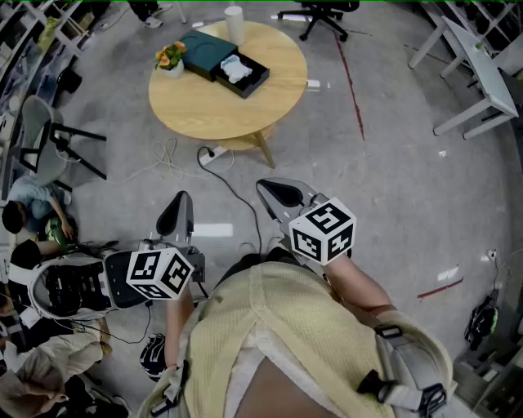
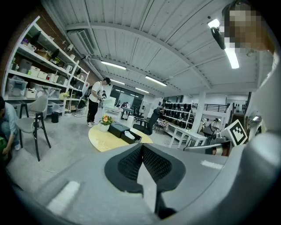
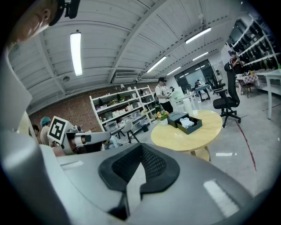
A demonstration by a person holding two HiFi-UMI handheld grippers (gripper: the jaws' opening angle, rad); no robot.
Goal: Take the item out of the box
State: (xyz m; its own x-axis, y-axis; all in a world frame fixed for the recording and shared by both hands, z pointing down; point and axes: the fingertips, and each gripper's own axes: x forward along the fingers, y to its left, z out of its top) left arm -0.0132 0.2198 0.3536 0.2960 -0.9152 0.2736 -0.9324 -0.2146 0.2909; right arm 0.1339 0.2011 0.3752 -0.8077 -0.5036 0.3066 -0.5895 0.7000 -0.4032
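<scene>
A dark box stands on the round wooden table (image 1: 204, 106), its teal lid (image 1: 200, 51) set beside the open black tray (image 1: 245, 77). A white item (image 1: 236, 68) lies in the tray. The box also shows far off in the left gripper view (image 2: 124, 133) and in the right gripper view (image 3: 189, 124). Both grippers are held close to the person's body, well short of the table. My left gripper (image 1: 181, 200) is shut and holds nothing. My right gripper (image 1: 274, 189) is shut as well, with nothing between its pads.
A flower pot (image 1: 171, 59) and a white cylinder (image 1: 234, 23) share the table. A power strip with cables (image 1: 214, 153) lies on the floor below it. A grey chair (image 1: 49, 147) and seated people (image 1: 24, 212) are at the left, white desks (image 1: 482, 73) at the right.
</scene>
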